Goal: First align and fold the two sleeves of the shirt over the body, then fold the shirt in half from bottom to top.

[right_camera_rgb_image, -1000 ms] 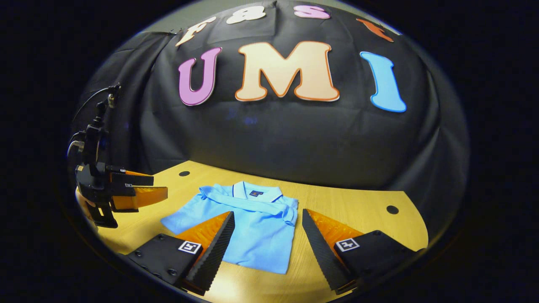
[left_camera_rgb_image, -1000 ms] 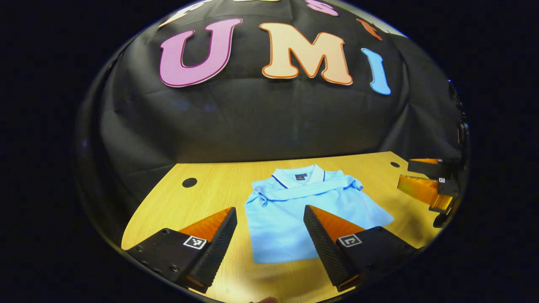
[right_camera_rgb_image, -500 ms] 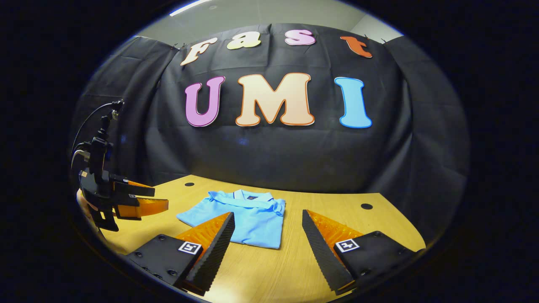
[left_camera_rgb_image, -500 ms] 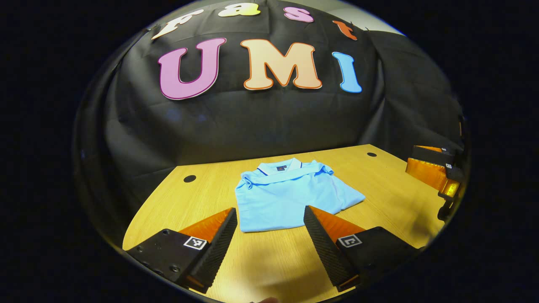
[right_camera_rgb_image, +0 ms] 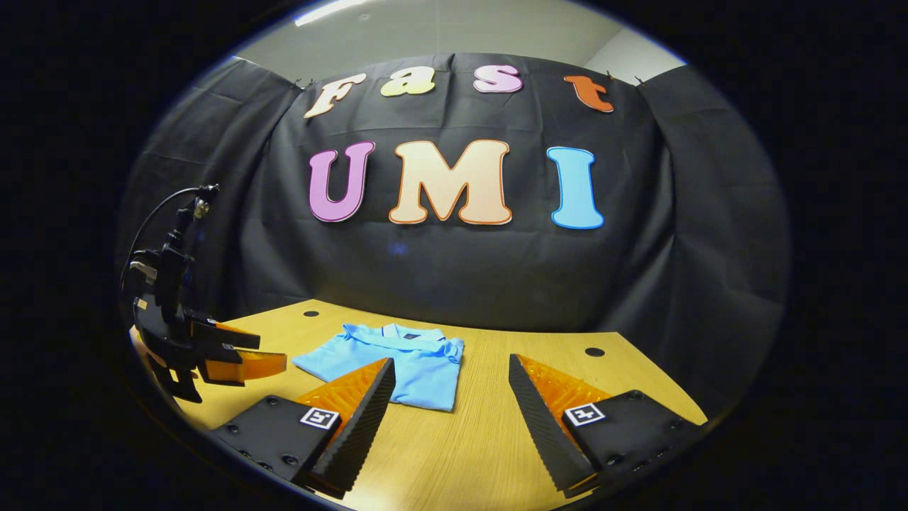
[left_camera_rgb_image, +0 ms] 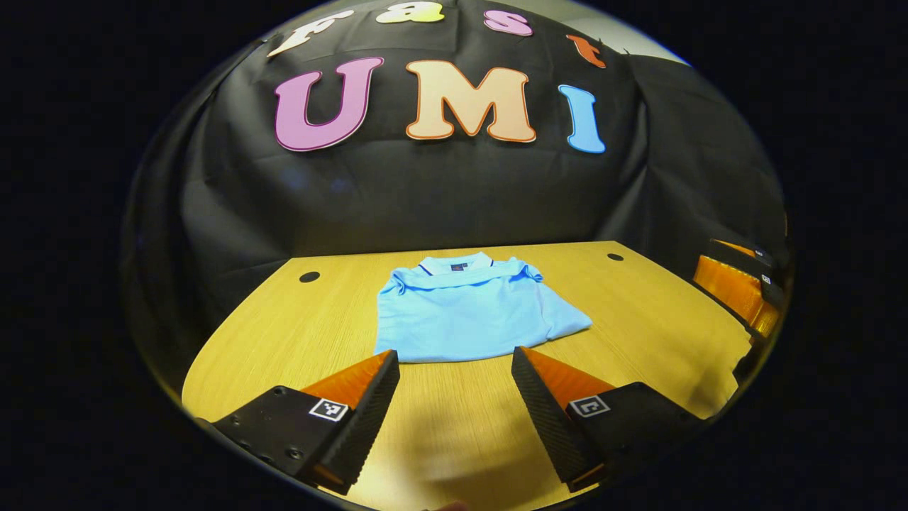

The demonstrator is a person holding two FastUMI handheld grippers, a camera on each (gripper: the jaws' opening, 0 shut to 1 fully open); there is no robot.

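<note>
Now we see the counter (left_camera_rgb_image: 298,326) carrying the shirt (left_camera_rgb_image: 468,316), folded flat near its far edge. We judge it light, soft and limp, best pinched at a hem corner. Since a second ago both claws have drawn back; left claw (left_camera_rgb_image: 454,397) and right claw (right_camera_rgb_image: 450,401) stay spread, empty.

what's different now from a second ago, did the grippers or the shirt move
Both grippers have drawn back from the shirt: the left gripper and right gripper no longer overlap it, and more bare table shows in front. Nothing was grasped or released. The shirt stays folded, collar toward the wall; both grippers stay open.
</note>
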